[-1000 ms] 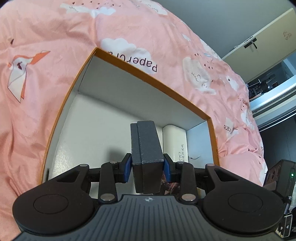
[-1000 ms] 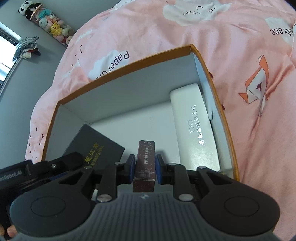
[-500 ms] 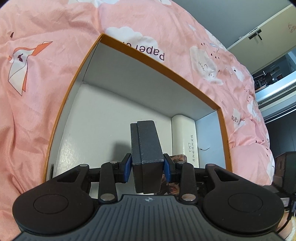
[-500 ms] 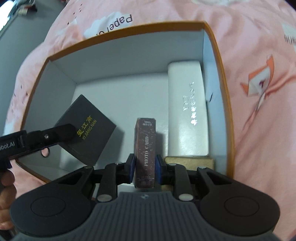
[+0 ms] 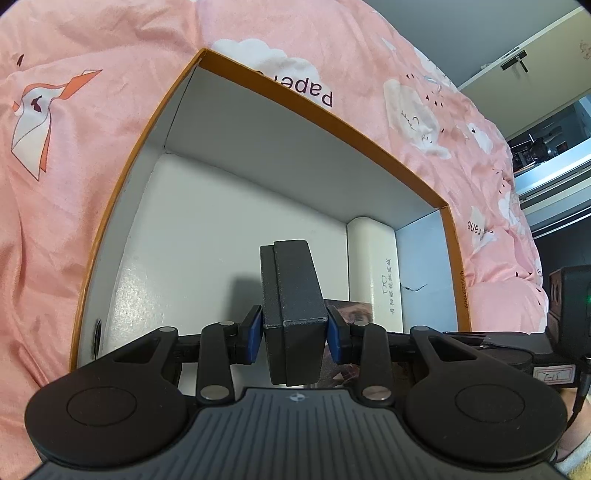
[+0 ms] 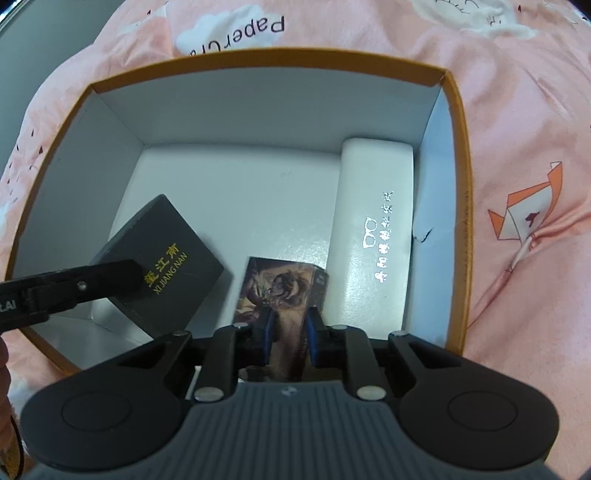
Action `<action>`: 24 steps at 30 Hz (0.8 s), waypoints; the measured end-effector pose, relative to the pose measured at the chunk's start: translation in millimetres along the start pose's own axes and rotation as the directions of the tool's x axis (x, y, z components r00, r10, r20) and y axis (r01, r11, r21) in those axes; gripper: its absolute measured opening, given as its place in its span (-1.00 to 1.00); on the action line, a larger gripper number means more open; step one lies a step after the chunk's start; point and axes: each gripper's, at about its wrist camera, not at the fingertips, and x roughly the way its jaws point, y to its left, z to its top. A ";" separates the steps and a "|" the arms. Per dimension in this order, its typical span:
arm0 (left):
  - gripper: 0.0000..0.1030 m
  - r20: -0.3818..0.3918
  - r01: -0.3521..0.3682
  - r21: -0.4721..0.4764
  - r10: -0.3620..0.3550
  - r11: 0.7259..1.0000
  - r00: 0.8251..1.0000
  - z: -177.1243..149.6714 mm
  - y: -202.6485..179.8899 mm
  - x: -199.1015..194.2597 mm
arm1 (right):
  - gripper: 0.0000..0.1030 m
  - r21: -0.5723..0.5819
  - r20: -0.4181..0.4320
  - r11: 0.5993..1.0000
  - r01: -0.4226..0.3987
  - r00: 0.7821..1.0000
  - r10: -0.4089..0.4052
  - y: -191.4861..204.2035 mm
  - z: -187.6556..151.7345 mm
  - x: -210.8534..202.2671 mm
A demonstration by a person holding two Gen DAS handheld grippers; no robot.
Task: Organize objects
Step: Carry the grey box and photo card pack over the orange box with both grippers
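Two rigid boxes hang over your orange-rimmed white carton [image 6: 458, 192]: left gripper [image 5: 294, 334] clamps the matte black box [image 5: 293, 295] by its sides; right gripper [image 6: 289, 341] is closing on the brown photo-card pack [image 6: 280, 291] (light, slippery, so grip mid-sides).

A pink bedcover [image 5: 92, 221] printed with clouds and paper cranes is filling the scene; a grey wall [image 5: 461, 33] and pale cabinet [image 5: 535, 74] are showing beyond.
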 end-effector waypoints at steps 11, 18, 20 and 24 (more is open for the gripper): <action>-0.23 -0.067 0.008 -0.020 -0.010 1.000 0.998 -0.9 -2.3 10.9 | -0.64 -0.013 0.053 1.000 -0.005 0.999 0.006 -5.7 1.2 -11.8; 0.07 -0.144 -0.143 0.147 0.164 0.979 0.976 -4.5 -13.7 14.3 | -0.64 -0.025 0.056 0.999 -0.021 0.998 0.022 -5.2 2.9 -10.6; 0.09 -0.154 -0.167 0.189 0.197 0.968 0.968 -5.6 -16.3 14.6 | -0.64 -0.033 0.061 0.999 -0.023 0.998 0.025 -5.2 3.0 -11.5; 0.10 -0.107 -0.217 0.270 0.253 0.938 0.961 -6.0 -26.0 7.7 | -0.63 -0.061 0.070 0.998 -0.027 0.997 0.031 -5.3 3.7 -13.9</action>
